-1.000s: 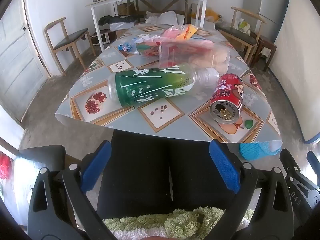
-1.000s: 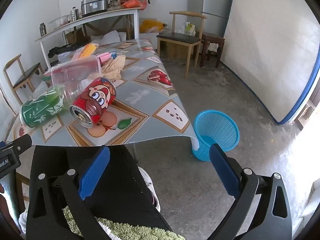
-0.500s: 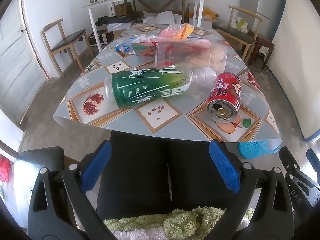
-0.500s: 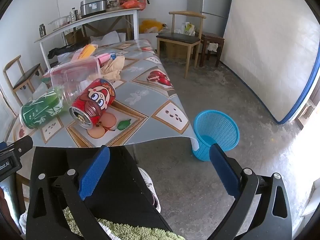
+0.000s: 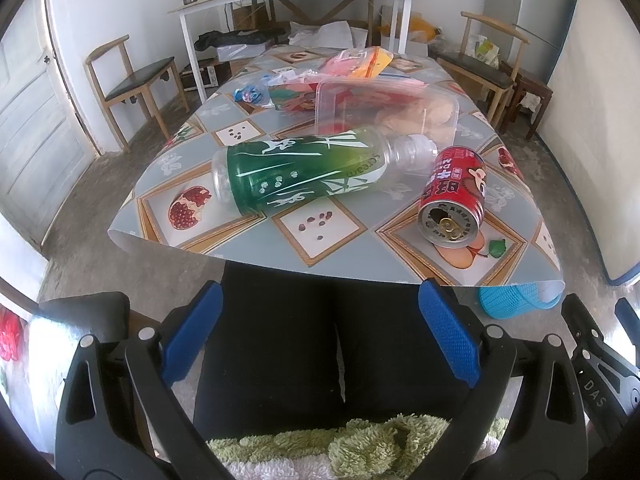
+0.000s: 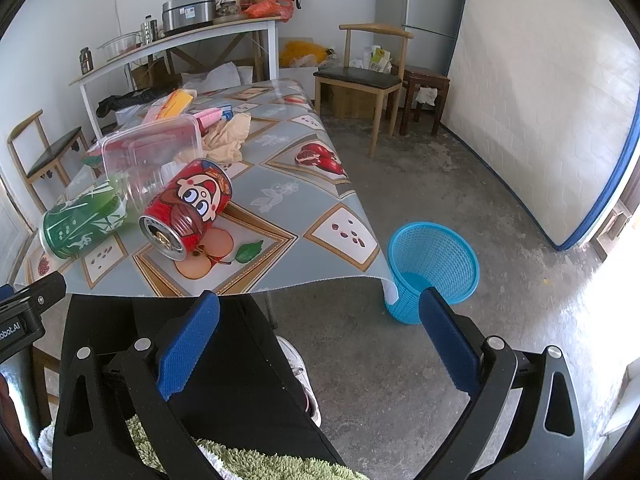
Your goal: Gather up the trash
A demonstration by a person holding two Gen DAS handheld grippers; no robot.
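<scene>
Blue-padded left gripper [image 5: 320, 330] hangs short of the tabletop [image 5: 320, 236], fingers apart and empty. Beyond its edge lie a bottle [image 5: 304, 174] and, right of it, a can [image 5: 456, 204]; both are round and could roll off if nudged. Right gripper [image 6: 320, 334], fingers likewise apart and empty, alone shows the whole bin [image 6: 434, 270] on the floor right of the can [image 6: 188, 214].

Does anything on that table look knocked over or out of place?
Yes. The red can and the green bottle both lie on their sides near the table's front edge, and a clear plastic tub behind them sits tipped. The blue basket stands upright on the floor.
</scene>
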